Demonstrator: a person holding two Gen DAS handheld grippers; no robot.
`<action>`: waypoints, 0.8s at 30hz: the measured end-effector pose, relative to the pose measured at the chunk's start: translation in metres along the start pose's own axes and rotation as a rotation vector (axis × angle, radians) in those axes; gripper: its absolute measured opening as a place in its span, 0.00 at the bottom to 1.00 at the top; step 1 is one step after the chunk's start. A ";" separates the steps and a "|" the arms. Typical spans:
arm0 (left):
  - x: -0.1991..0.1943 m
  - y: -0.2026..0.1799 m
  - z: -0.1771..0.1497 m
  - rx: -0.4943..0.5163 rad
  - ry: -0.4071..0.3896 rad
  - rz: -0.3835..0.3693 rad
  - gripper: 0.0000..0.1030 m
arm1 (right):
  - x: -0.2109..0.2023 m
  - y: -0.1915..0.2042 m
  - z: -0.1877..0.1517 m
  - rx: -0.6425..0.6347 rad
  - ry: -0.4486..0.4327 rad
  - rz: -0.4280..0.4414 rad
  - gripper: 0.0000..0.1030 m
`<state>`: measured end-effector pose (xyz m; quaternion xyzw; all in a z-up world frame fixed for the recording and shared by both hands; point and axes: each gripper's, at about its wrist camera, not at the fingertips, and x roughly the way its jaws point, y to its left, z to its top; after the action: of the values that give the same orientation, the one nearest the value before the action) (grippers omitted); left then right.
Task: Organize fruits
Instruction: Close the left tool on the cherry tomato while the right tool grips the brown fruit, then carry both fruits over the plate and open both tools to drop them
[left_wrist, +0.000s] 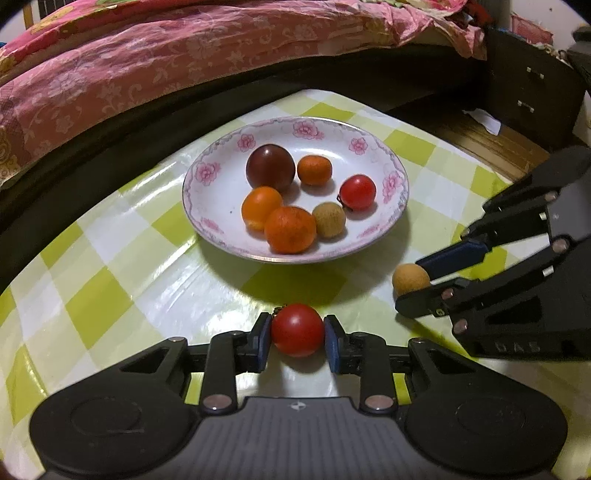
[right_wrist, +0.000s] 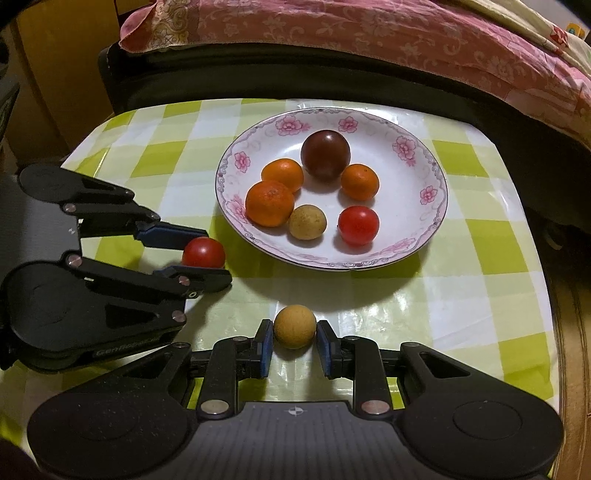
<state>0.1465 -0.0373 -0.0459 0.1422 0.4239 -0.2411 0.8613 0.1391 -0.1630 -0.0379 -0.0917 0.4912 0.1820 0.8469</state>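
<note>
Left wrist view: left gripper has its blue pads clamped on both sides of a red cherry tomato, low over the green-and-white checked tablecloth; can't tell if the tomato touches the cloth. Just beyond it sits the flower-rimmed white plate, holding a dark purple-red tomato, three small oranges, a tan longan and another red tomato on the plate. To the right, right gripper comes in from the frame edge, pinching a second tan longan near the plate's right front. Pink floral bedding behind the table, dark cabinet upper right. Right wrist view: right gripper pads squeezed against the second tan longan, just in front of the plate. Plate contents same set: dark purple-red tomato, three small oranges, tan longan, red tomato on the plate. Left gripper enters from the left, gripping the red cherry tomato just beside the plate's left front rim, not touching it. Both held fruits are outside the plate, well apart from each other. Bedding runs along the top.
</note>
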 end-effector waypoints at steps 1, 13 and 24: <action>-0.003 -0.001 -0.002 0.009 0.007 -0.005 0.36 | 0.000 0.001 0.000 -0.002 0.001 0.001 0.21; -0.034 0.002 -0.039 0.054 0.060 -0.052 0.36 | -0.009 0.026 -0.005 -0.081 0.028 0.074 0.21; -0.039 0.005 -0.049 0.057 0.035 -0.064 0.38 | -0.003 0.036 -0.006 -0.119 0.044 0.088 0.22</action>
<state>0.0964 0.0003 -0.0439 0.1575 0.4362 -0.2781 0.8412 0.1188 -0.1326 -0.0376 -0.1244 0.5015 0.2457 0.8201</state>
